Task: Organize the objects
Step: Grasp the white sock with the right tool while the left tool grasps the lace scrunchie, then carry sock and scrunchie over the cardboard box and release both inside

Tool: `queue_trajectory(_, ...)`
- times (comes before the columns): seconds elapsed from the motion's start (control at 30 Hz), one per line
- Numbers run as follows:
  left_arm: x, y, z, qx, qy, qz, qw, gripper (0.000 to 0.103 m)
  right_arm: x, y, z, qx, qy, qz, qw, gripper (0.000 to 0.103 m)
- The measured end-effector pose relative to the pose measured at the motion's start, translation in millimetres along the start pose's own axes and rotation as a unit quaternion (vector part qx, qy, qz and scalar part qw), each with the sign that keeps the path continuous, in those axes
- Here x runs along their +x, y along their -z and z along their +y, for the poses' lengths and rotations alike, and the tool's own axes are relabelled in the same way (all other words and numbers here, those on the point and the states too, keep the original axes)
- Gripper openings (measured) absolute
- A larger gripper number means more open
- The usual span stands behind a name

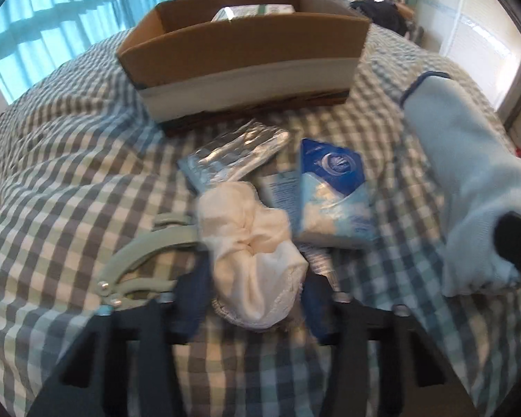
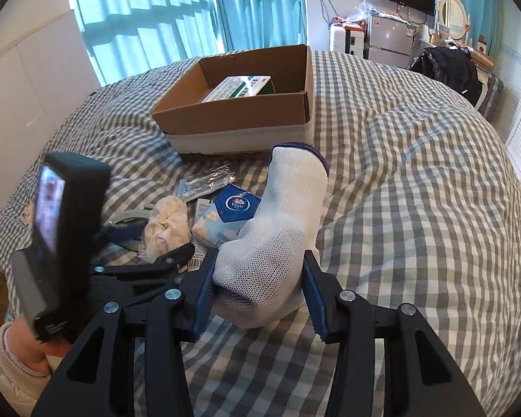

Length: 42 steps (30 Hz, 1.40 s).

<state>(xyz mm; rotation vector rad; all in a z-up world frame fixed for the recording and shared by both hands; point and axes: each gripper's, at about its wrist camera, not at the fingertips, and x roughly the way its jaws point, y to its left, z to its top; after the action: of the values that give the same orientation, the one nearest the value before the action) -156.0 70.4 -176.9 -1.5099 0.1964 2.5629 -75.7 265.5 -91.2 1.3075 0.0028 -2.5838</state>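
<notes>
A: Left gripper (image 1: 257, 278): blue-padded fingers (image 1: 194, 299) clenched on a crumpled white cloth bundle (image 1: 253, 253), held just above the checked bedcover (image 1: 69, 180). The left wrist view is blurred.

B: Right gripper (image 2: 260, 292): pads (image 2: 203, 299) closed against the foot of a white mesh-knit sock (image 2: 278, 236) with a dark blue cuff, standing upright between them. The left wrist view shows the same sock at its right edge, pale blue in that light.

A: What does the right view add?

B: The interior of the cardboard box (image 2: 239, 118): a white and green carton (image 2: 239, 88) lies flat inside, otherwise bare brown floor. The left view shows only the carton's top edge over the front wall. The right view also shows the left tool's body and the person's wrist at lower left.

A: The left view gives the pile more closely: a crinkled silvery foil packet (image 1: 239, 153) nearest the box, a blue and white tissue pack (image 1: 333, 191) beside it, a pale green curved plastic clip (image 1: 139, 264) to the left of the bundle.

B: Edges and room?

A: The box sits beyond the pile, its top open and its front wall banded white below brown. To the right of the sock the bedcover runs wide and rumpled.

B: Surface soft and folded; the box has rigid, straight edges.
</notes>
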Motion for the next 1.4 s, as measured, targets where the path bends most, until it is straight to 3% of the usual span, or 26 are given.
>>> queue_trajectory(0.1, -5.1, 0.9, 3.1, -0.006, 0.015, -0.003, 0.9999, 0.021, 5.2, 1.9, 0.0, 0.000, -0.004, 0.005, 1.000, 0.046)
queue_trajectory(0.17, -11.9, 2.2, 4.9, -0.011, 0.017, -0.007, 0.9998, 0.018, 5.6, 4.1, 1.9, -0.001, -0.005, 0.006, 1.000, 0.046)
queue_trajectory(0.43, -51.7, 0.6, 14.6, -0.024, 0.009, -0.038, 0.9989, 0.017, -15.9, 3.2, 12.5, -0.013, -0.005, -0.013, 1.000, 0.046)
queue_trajectory(0.8, -137.7, -27.5, 34.6, -0.027, -0.004, -0.125, 0.9918, 0.017, -81.1, -14.6, 32.4, -0.047, 0.005, -0.070, 0.996, 0.046)
queue_trajectory(1.13, -187.9, -85.4, 48.3, -0.023, -0.018, -0.188, 0.9817, 0.017, -120.6, -76.3, 45.1, -0.078, 0.011, -0.123, 0.989, 0.046)
queue_trajectory(1.4, -179.0, -151.4, 58.0, -0.026, -0.025, -0.206, 0.9779, 0.017, -107.6, -152.6, 43.5, -0.089, 0.009, -0.145, 0.985, 0.046)
